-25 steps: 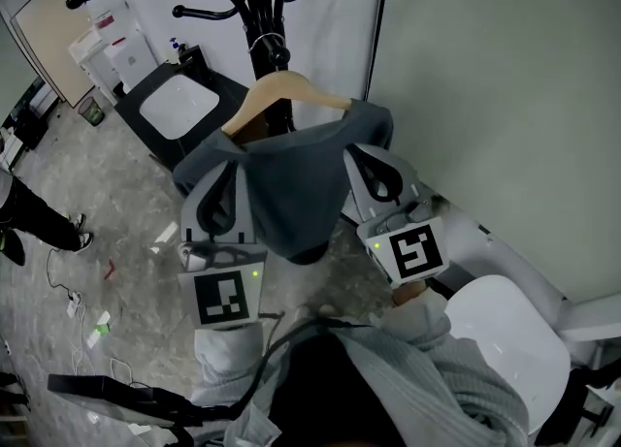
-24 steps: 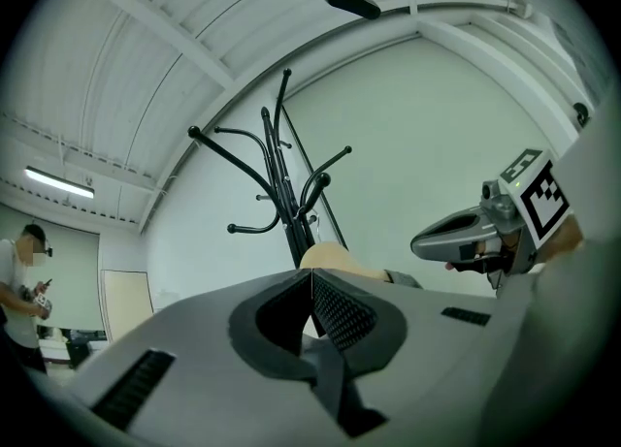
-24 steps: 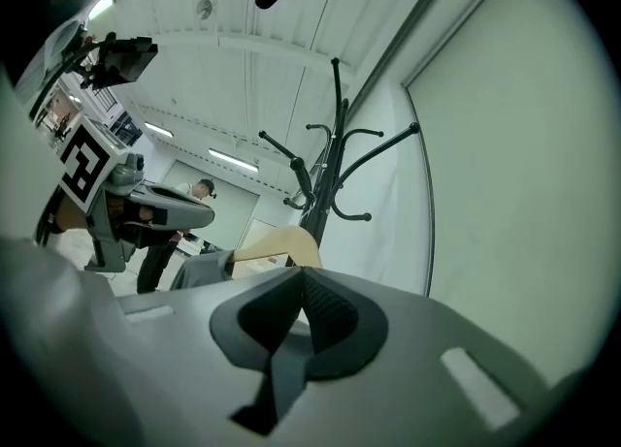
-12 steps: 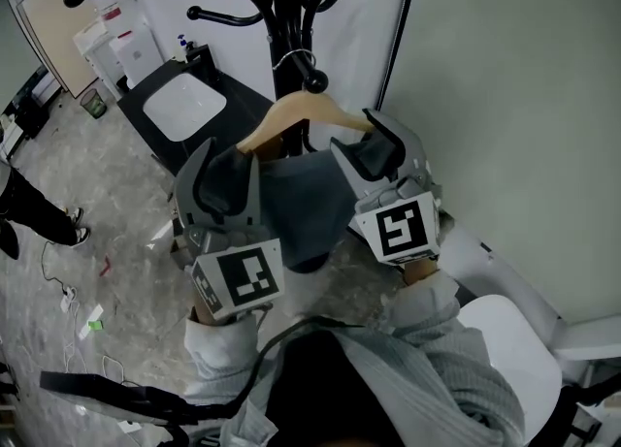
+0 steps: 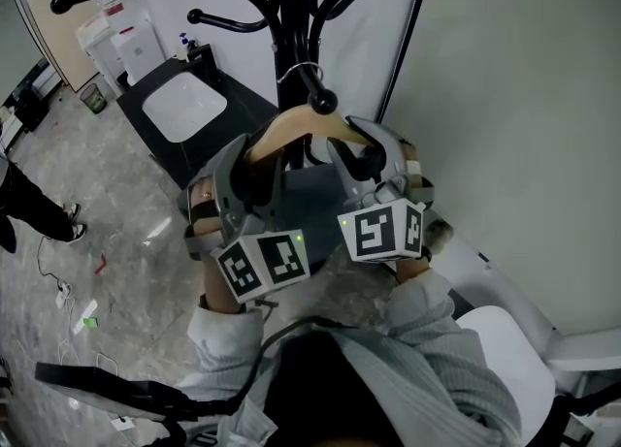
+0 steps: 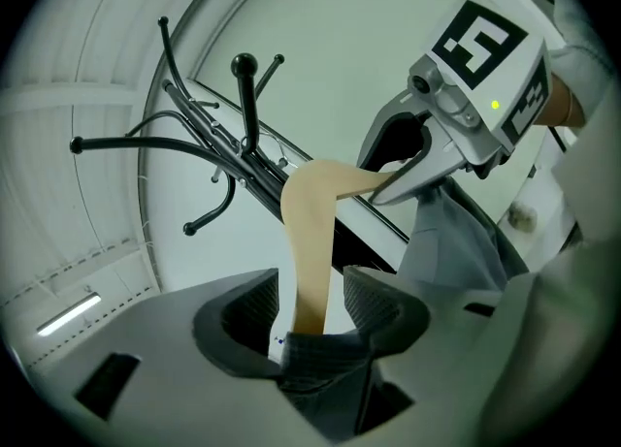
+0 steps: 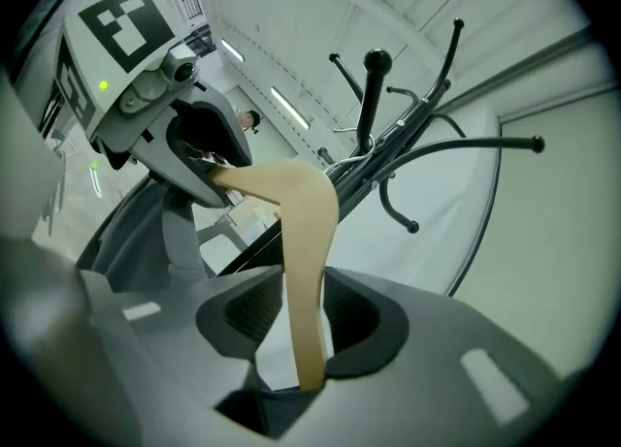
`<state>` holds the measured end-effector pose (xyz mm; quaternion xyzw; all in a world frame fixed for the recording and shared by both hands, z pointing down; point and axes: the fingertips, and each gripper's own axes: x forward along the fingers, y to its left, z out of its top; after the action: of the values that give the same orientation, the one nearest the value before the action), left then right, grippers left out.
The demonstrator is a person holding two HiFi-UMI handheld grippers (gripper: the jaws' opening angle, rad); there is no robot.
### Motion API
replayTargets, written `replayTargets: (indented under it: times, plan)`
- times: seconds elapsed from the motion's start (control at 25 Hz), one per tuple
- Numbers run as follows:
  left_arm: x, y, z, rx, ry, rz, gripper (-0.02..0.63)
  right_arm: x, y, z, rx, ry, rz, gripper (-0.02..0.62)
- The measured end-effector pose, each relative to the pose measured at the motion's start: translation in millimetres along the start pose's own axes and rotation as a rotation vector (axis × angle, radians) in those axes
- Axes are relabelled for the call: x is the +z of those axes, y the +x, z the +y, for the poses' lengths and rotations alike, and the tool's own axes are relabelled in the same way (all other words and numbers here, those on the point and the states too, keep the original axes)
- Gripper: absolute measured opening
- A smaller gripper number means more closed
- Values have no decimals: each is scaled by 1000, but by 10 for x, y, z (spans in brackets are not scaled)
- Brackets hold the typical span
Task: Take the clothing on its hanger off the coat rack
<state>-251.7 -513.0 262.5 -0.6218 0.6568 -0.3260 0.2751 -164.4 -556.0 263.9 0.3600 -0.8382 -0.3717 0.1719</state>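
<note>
We find the operator's grey knitted sleeves nearest the head camera, leading to two grippers raised side by side beneath the coat rack. The left gripper straddles one arm of the wooden hanger. Its jaws are opening, with the wood and a fold of the grey garment between them and clear space on both sides of the wood, so no pad is pressing. The right gripper straddles the other arm. Its jaws are closing around the wood, but a gap shows on one side, so we record no clamp. The garment hangs on the hanger, drooping between the two grippers. The hanger's wire hook sits against the rack's black pole, just above a knobbed peg — whether it bears on that peg we cannot tell. Beyond, a black stand with a white top rests on the grey floor.
</note>
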Motion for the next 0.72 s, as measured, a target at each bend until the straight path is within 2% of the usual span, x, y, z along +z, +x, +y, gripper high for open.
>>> replayTargets:
  times: [0.04,0.08,0.12,0.2,0.36,0.72]
  plan:
    - [1,12,-5,6,3,-5,210,-1,1,-10,-13,-5,-6,117]
    - [0,18,-4,10,-1,-6,195,-4,1,-15,-21,-4,-12,115]
    - [-4,18,0,9,-14,-1,142,-5,-1,-16,-23,1,-17,115]
    - [-8,7,0,-7,-35,19,118,-1,-7,-13,-24,7,-23,114]
    - [12,-8,-2,3,-15,27,109,9,-25,-25,-36,9,-24,112]
    - [391,-253,218,58,-27,-63,110,289,-300,-320,-106,-5,-77,110]
